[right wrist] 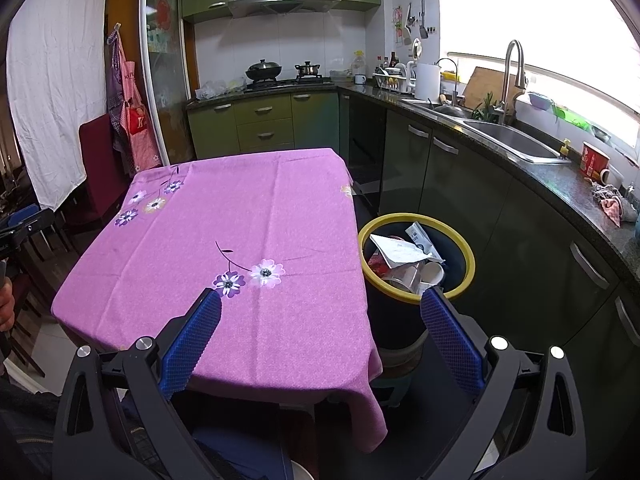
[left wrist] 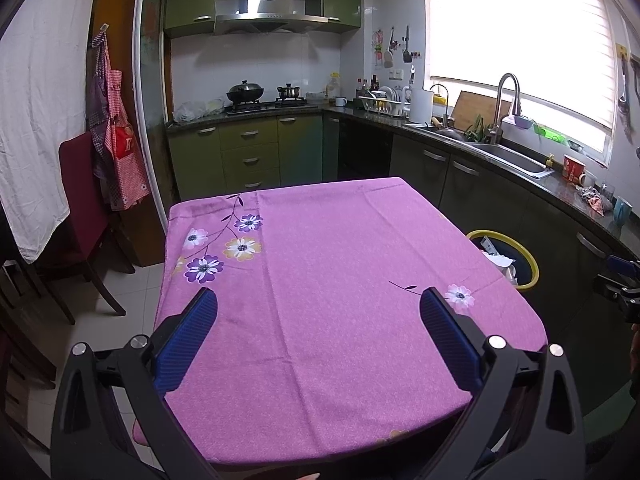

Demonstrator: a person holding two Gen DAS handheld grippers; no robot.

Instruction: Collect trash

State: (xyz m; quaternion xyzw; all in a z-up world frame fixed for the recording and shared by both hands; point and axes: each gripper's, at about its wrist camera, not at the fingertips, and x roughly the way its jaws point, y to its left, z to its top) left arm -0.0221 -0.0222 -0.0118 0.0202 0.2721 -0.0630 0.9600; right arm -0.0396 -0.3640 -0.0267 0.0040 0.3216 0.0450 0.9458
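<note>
flanking bin (right wrist: pixel 416 264), table edge (right wrist: pixel 362 280)

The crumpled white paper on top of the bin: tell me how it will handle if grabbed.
The crumpled white paper looks thin and creased, so it is probably light and floppy, folding under a pinch. It lies loosely atop cups in the yellow-rimmed bin, so a push would likely slide it rather than roll it.
</note>
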